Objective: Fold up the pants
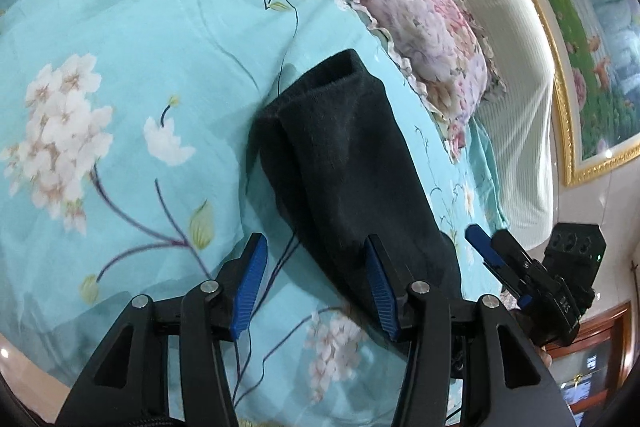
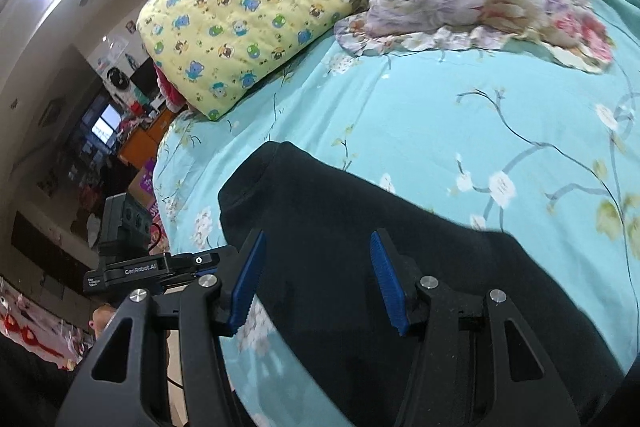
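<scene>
1. Pants [image 1: 344, 163] – dark, folded into a long narrow strip, lying flat on the bed [image 1: 132, 11] with its turquoise flowered sheet.
2. Far end of the pants points toward the pink floral pillow [image 1: 432, 39]; the yellow cartoon-print pillow [image 2: 248, 7] sits beside that pillow, further from the pants.
3. Left tool [image 1: 316, 267] – jaws apart, nothing between the pads; one blue pad is over the near part of the pants, the other over bare sheet beside them. Contact can't be told.
4. Right tool [image 2: 320, 263] – jaws apart, hovering over the wide near part of the pants, nothing pinched.
5. In the left wrist view the right tool shows just beside the pants, at the bed edge.
</scene>
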Demonstrator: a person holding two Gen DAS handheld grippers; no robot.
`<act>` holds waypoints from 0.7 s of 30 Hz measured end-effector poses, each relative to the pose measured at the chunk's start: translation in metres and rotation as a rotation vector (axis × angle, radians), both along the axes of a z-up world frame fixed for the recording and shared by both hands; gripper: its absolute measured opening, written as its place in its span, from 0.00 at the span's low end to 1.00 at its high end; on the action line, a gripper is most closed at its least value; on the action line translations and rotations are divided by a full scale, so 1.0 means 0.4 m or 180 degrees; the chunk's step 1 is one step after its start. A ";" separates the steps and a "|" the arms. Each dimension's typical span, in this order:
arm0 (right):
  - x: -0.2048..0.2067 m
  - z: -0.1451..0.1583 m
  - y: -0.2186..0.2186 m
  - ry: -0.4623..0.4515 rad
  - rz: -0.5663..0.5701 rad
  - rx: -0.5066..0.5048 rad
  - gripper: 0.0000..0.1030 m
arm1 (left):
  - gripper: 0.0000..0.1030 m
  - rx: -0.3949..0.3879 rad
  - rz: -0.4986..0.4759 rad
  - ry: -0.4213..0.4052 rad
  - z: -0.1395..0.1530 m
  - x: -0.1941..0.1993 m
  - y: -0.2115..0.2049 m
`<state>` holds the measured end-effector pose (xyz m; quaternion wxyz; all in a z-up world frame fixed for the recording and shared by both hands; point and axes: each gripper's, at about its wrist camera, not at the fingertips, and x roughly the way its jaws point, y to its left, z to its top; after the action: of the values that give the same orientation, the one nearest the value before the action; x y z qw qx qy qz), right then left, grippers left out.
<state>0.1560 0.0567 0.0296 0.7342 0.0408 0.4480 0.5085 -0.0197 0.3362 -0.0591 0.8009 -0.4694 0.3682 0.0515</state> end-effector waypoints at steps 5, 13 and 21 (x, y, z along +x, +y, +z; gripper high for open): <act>0.044 -0.014 0.092 -0.0023 0.0207 -0.0129 0.54 | 0.51 -0.0015 0.0035 0.0034 -0.005 0.034 0.017; 0.100 -0.049 0.242 -0.0066 0.0620 -0.0295 0.54 | 0.51 -0.0072 0.0072 0.0045 -0.019 0.061 0.031; 0.124 -0.089 0.384 -0.0073 0.0994 -0.0473 0.54 | 0.48 -0.0002 0.0097 0.0067 -0.018 0.083 0.032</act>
<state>0.2055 0.2104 -0.0059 0.6523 -0.0896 0.4768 0.5823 0.0134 0.3490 -0.0664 0.7959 -0.4747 0.3694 0.0685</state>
